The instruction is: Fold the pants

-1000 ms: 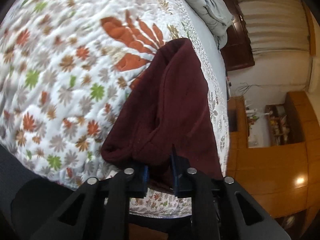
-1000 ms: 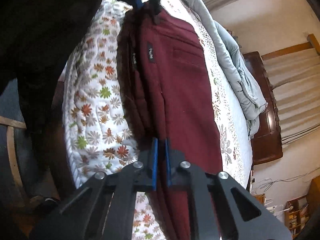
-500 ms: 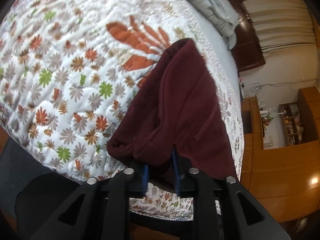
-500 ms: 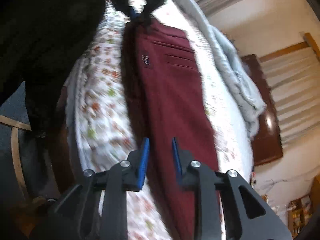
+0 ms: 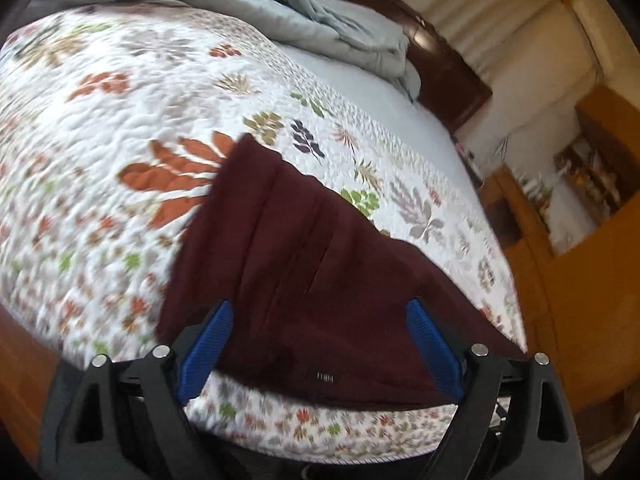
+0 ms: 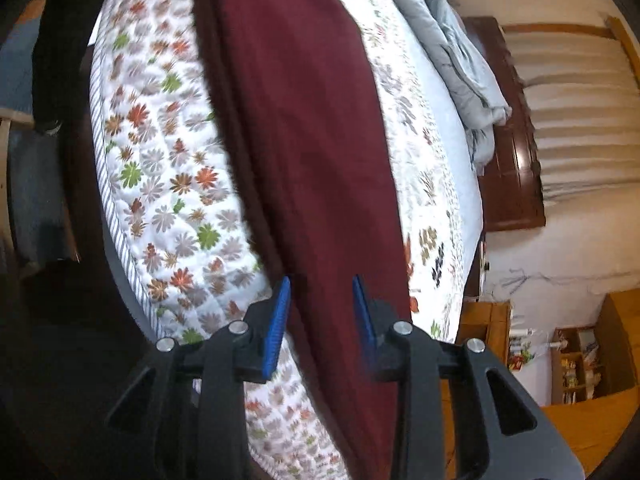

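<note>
Dark maroon pants (image 5: 304, 264) lie flat on a floral quilted bedspread (image 5: 100, 140), near the bed's front edge. In the right wrist view the pants (image 6: 304, 128) run as a long strip away from the camera. My left gripper (image 5: 318, 316) is open wide, its blue pads on either side of the waist end, holding nothing. My right gripper (image 6: 322, 300) is open above the pants, empty.
A crumpled grey blanket (image 5: 320, 24) lies at the far side of the bed, against a dark wooden headboard (image 6: 512, 140). Orange wooden cabinets (image 5: 580, 280) and shelves stand to the right. The bed edge drops to the floor on the left (image 6: 36, 200).
Both grippers have opened and let go of the pants, which now lie flat on the bed. Both have drawn back a little; the left view has swung.
</note>
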Tool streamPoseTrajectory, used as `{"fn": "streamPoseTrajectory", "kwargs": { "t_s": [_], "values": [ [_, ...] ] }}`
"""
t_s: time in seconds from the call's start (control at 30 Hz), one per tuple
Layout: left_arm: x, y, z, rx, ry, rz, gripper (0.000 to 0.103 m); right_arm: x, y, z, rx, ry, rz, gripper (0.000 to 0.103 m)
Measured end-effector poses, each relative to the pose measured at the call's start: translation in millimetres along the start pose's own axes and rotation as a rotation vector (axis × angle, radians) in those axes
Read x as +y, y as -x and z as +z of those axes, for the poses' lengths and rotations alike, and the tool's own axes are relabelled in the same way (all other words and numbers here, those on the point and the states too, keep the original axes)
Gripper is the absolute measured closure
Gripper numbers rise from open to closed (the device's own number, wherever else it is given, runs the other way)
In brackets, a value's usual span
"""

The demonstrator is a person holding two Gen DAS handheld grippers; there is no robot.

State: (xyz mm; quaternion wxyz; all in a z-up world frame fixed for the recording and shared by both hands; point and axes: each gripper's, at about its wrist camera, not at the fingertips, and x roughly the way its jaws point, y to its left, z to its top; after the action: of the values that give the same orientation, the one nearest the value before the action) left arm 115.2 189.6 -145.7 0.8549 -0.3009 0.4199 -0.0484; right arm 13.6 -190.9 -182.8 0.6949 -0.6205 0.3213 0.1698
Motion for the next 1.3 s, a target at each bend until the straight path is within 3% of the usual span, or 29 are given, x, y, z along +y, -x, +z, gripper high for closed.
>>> {"fn": "streamPoseTrajectory", "kwargs": {
  "t_s": [0.13, 0.17, 0.2, 0.37, 0.47, 0.57, 0.63, 0.83, 1.0, 1.03, 1.1, 1.17, 1.27, 1.3],
  "values": [
    [-4, -31, 5, 0.056, -0.05, 0.06, 0.014, 8, -18, 4, -0.002, 0.02, -0.012, 0.073],
    [-2, -35, 4, 0.067, -0.054, 0.078, 0.014, 8, -21, 2, 0.0, 0.014, -0.005, 0.08],
    [0, -40, 4, 0.078, -0.056, 0.089, 0.014, 7, -23, 2, 0.002, 0.009, 0.012, 0.094],
    [0, -47, 1, 0.103, -0.094, 0.125, 0.011, 0, -18, -1, 0.003, -0.007, 0.052, 0.099],
    [-5, -51, 1, 0.105, -0.123, 0.141, 0.007, 9, -16, -7, -0.003, -0.002, 0.015, 0.093],
    [-8, -53, 0, 0.116, -0.149, 0.158, 0.005, 0, 1, -20, -0.039, -0.049, -0.009, 0.067],
    [-8, -52, -1, 0.115, -0.148, 0.154, 0.005, -14, 8, -41, -0.024, -0.094, -0.058, 0.066],
    [-3, -51, 1, 0.095, -0.099, 0.123, 0.004, -50, -31, -161, 0.243, -0.211, -0.12, 0.066],
    [-6, -54, 1, 0.097, -0.107, 0.157, 0.004, -48, -50, -183, 0.239, -0.248, -0.107, 0.065],
    [-6, -55, 1, 0.098, -0.111, 0.163, 0.004, -50, -53, -184, 0.24, -0.253, -0.101, 0.066],
    [-7, -56, 1, 0.102, -0.116, 0.171, 0.004, -49, -55, -186, 0.246, -0.283, -0.038, 0.086],
    [-6, -55, 2, 0.101, -0.114, 0.172, 0.004, -48, -52, -190, 0.254, -0.297, -0.004, 0.088],
    [-6, -57, 2, 0.098, -0.11, 0.181, 0.004, -63, -41, -207, 0.241, -0.464, 0.076, 0.059],
    [-7, -58, 2, 0.099, -0.114, 0.187, 0.004, -79, -36, -224, 0.213, -0.632, 0.128, 0.059]
  ]
}}
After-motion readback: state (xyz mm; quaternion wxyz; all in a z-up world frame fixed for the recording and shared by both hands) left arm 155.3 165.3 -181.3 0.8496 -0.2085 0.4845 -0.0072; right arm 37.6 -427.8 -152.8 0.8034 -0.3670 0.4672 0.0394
